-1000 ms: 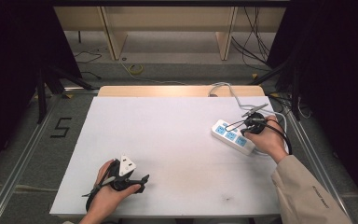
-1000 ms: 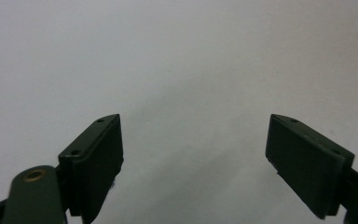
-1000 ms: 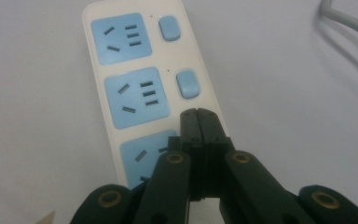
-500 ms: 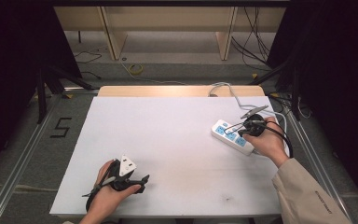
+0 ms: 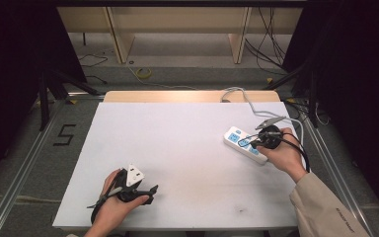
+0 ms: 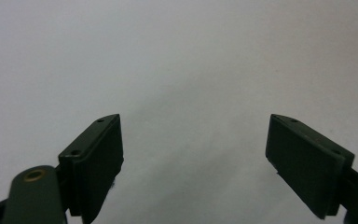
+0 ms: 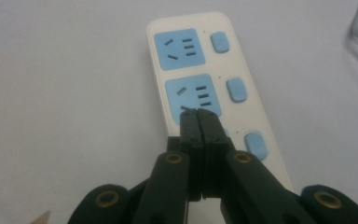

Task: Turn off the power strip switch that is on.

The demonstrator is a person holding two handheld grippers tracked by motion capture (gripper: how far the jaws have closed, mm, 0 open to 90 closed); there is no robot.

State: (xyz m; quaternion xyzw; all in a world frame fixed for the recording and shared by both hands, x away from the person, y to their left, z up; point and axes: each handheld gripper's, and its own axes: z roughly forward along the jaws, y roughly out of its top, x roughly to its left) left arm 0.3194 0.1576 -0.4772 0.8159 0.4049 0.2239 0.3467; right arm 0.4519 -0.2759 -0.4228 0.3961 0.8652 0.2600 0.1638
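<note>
My right gripper has its two black jaws pressed flat together with nothing between them, and their tips sit over the lower edge of the middle blue socket of the power strip; I cannot tell whether they touch it. In the right gripper view the white strip runs lengthwise away from the jaws, leaning slightly to the left as it recedes, with three blue socket faces in a row and a blue switch beside each on the right. In the high view the power strip lies flat near the right edge of the white table, its long axis slanting from upper left to lower right, the far end pointing toward the table's middle and the near end under my right hand. A grey cable loops past it toward the far edge.

My left gripper has its jaws standing wide apart, only bare white table between them. In the high view it rests near the front left edge, well apart from the strip.
</note>
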